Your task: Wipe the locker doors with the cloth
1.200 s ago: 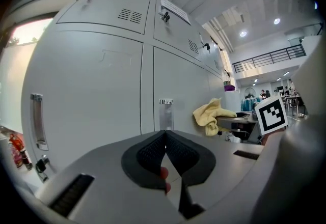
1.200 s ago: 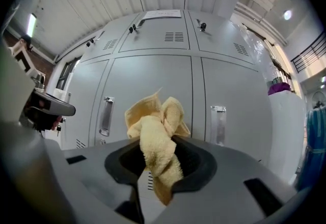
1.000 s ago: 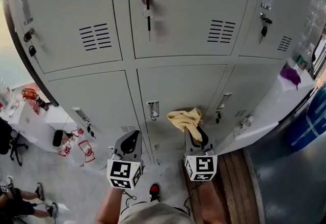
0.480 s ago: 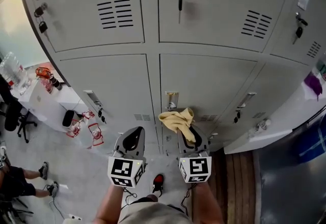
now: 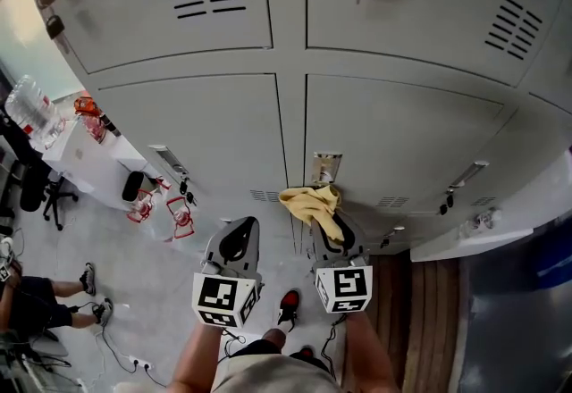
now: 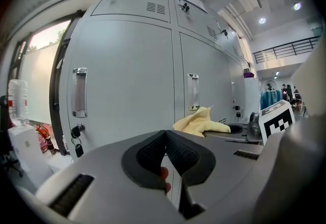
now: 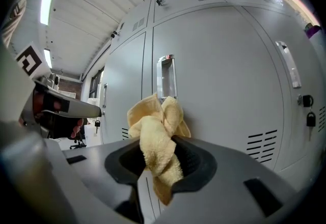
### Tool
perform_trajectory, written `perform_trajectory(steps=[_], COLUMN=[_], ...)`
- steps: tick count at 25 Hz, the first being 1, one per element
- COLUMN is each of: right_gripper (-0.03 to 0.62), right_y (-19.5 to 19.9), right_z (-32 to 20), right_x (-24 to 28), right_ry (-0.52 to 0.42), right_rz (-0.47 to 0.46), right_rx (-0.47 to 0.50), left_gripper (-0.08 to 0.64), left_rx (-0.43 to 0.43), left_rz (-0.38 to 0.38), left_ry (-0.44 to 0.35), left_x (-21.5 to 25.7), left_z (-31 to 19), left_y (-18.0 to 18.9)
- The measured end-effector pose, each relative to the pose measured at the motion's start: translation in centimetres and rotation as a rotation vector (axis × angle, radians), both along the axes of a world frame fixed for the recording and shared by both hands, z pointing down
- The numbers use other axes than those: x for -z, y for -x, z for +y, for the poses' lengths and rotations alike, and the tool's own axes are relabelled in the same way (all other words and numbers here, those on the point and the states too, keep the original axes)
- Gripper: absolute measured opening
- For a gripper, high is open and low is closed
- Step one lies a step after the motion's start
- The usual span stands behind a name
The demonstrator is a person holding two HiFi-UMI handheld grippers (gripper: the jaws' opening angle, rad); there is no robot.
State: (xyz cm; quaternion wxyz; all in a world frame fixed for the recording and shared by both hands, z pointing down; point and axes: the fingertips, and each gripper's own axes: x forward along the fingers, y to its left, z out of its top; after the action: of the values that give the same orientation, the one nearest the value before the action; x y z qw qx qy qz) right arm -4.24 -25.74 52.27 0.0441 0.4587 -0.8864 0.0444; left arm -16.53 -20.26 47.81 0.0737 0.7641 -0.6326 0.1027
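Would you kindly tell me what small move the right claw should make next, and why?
Probably ease the right claw forward to press the cloth onto the lower locker door: the claw is shut on the cloth, which is bunched in front of the door near its handle.

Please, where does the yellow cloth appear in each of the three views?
Head view: cloth low centre, held by the right gripper.
Left gripper view: cloth right of centre, beyond the closed left fingers.
Right gripper view: cloth at centre, pinched between the fingers.
Shared landmark: the door handle just behind the cloth.
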Motion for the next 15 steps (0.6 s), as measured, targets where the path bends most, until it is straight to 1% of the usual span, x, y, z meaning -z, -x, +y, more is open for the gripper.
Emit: perform_trajectory(steps=[7, 15], right_gripper=[0.129, 0.129], right_y=[0.6, -0.2], right_z=[-1.4, -1.9], right_x=[-1.9, -2.3], right_ry=[0.031, 0.040], right_rz=[-0.015, -0.040], right_rx=[-0.003, -0.029], left_gripper=[0.023, 0.023], left_rx=[0.018, 0.013], left_rz=[-0.003, -0.012], left_ry=[0.040, 0.039], left_x=[-1.9, -1.9], left_z=[-0.3, -0.7], left_y=[0.7, 0.5])
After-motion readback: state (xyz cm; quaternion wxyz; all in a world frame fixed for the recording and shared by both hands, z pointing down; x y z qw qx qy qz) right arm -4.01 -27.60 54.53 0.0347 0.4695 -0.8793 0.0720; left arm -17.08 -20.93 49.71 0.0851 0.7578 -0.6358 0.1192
